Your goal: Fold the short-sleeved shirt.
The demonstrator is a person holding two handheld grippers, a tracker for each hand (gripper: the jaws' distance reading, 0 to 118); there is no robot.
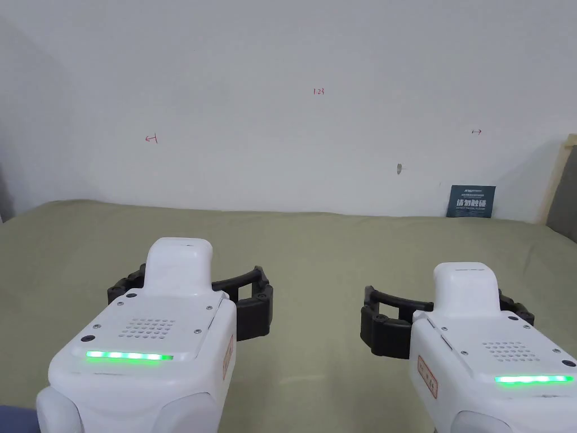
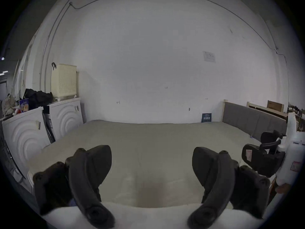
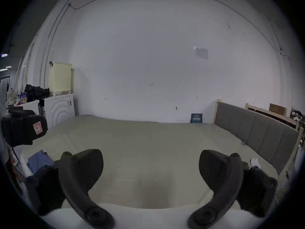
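Lower left of the head view: left gripper point(image 1: 191, 293), white body, green light bar lit, black jaws spread wide, nothing between them. Lower right: right gripper point(image 1: 448, 316), same build, also spread wide and empty. Side by side, well apart, both above an olive sheet point(image 1: 315, 253) lying flat and smooth.

Bottom of the left gripper view: left gripper point(image 2: 151, 151) with jaws far apart over bare sheet point(image 2: 148, 141), gripping nothing. At the right edge, right gripper point(image 2: 264, 155), seen from the side.

Bottom of the right gripper view: right gripper point(image 3: 151, 155) fully parted, only sheet point(image 3: 148, 141) in the gap. At the left edge, left gripper point(image 3: 24, 130). Lower left of the same view, just beside the near jaw: crumpled blue cloth point(image 3: 39, 161) at the sheet's edge; cannot tell whether this is the shirt. A sliver of blue point(image 1: 11, 417) in the bottom left corner of the head view too.

Behind the sheet, a white wall point(image 1: 282, 113) with a small dark sign point(image 1: 471, 201) leaning at its foot, right of centre. Along the right, a grey headboard point(image 3: 255, 133). At the left, white washers point(image 2: 66, 117) with a pale basket point(image 2: 63, 82) on top.
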